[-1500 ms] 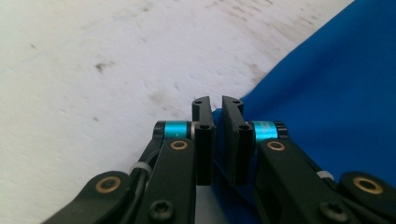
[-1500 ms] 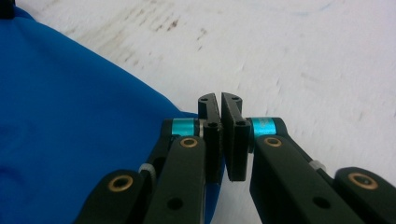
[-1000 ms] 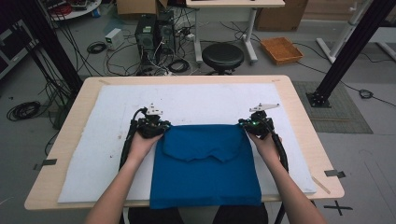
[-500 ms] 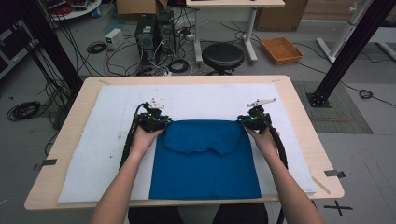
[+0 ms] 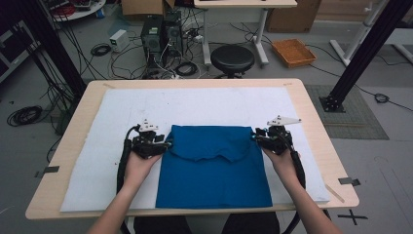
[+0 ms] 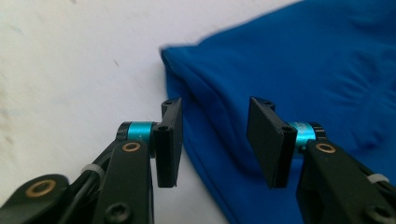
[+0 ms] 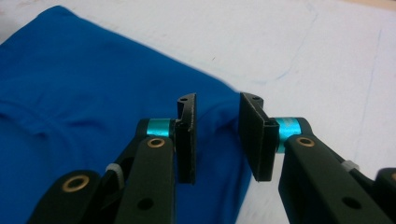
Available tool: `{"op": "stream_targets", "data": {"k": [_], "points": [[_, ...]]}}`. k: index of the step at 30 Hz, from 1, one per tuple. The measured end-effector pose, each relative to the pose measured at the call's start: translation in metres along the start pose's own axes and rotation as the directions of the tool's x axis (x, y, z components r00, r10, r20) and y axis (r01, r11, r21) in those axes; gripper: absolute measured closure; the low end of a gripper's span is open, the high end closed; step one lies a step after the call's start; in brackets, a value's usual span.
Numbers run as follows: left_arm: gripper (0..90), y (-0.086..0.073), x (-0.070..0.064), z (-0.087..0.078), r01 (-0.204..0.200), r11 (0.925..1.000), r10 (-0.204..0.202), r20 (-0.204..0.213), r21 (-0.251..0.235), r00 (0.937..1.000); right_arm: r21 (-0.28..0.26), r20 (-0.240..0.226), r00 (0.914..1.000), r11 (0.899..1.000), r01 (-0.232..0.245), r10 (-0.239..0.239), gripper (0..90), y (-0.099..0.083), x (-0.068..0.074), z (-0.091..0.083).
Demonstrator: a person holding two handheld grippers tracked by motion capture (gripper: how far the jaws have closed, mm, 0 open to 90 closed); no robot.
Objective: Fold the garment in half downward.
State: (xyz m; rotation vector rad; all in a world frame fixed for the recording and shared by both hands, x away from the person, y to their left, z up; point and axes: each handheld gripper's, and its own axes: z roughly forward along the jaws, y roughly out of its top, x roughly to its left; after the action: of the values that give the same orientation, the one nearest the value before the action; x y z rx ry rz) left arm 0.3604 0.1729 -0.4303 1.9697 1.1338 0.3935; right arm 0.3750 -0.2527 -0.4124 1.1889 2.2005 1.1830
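Black jaws of the left claw (image 6: 214,140) stand apart over the cloth's (image 5: 214,165) corner; the right claw (image 7: 217,137) gapes likewise. The blue cloth lies folded on the surface's white mat (image 5: 97,122). Soft, light, probably limp: pinch the layered corners.

Blue cloth (image 5: 214,168) between two grippers

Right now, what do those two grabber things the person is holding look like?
Each one is black. The left gripper and right gripper have two flat black jaws, shiny teal rings and brass-coloured rivets. A grey three-cornered plate sits on top, and black cables trail back. Forearms are bare, no sleeves.
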Motion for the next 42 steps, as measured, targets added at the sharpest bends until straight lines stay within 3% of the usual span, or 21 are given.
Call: {"op": "stream_targets", "data": {"k": [6, 13, 21, 26, 32, 40, 42], "points": [[63.3, -0.007, -0.008, 0.007, 0.022, 0.9995, -0.022, 0.022, 0.025, 0.9995, 0.02, -0.023, 0.9966, 0.997, -0.079, 0.08, 66.8, -0.019, 0.008, -0.003], [73.7, -0.007, -0.008, 0.01, 0.04, 0.9988, -0.041, 0.028, 0.028, 0.9988, 0.053, -0.068, 0.9806, 0.982, -0.18, 0.184, 66.8, -0.031, 0.008, -0.001], [78.0, -0.008, -0.012, 0.012, 0.026, 0.9992, -0.027, 0.035, 0.03, 0.999, 0.101, -0.07, 0.9867, 0.985, -0.139, 0.147, 66.7, -0.033, 0.021, 0.01], [87.8, -0.008, -0.011, 0.01, 0.029, 0.9995, -0.03, 0.046, 0.011, 0.9985, 0.14, -0.073, 0.9922, 0.986, -0.091, 0.101, 85.2, -0.033, 0.026, 0.018], [89.1, -0.007, -0.011, 0.006, 0.04, 0.9989, -0.039, 0.053, -0.022, 0.9978, 0.093, -0.077, 0.9929, 0.992, -0.084, 0.091, 87.9, -0.029, 0.024, 0.008], [88.2, -0.009, -0.01, 0.003, 0.042, 0.9991, -0.041, 0.065, -0.013, 0.997, 0.095, -0.076, 0.9909, 0.99, -0.103, 0.111, 86.0, -0.032, 0.019, 0.006], [74.6, -0.011, -0.01, 0.005, 0.056, 0.9984, -0.056, 0.05, 0.002, 0.9972, 0.094, -0.074, 0.991, 0.99, -0.105, 0.112, 82.8, -0.032, 0.019, 0.006]]}}
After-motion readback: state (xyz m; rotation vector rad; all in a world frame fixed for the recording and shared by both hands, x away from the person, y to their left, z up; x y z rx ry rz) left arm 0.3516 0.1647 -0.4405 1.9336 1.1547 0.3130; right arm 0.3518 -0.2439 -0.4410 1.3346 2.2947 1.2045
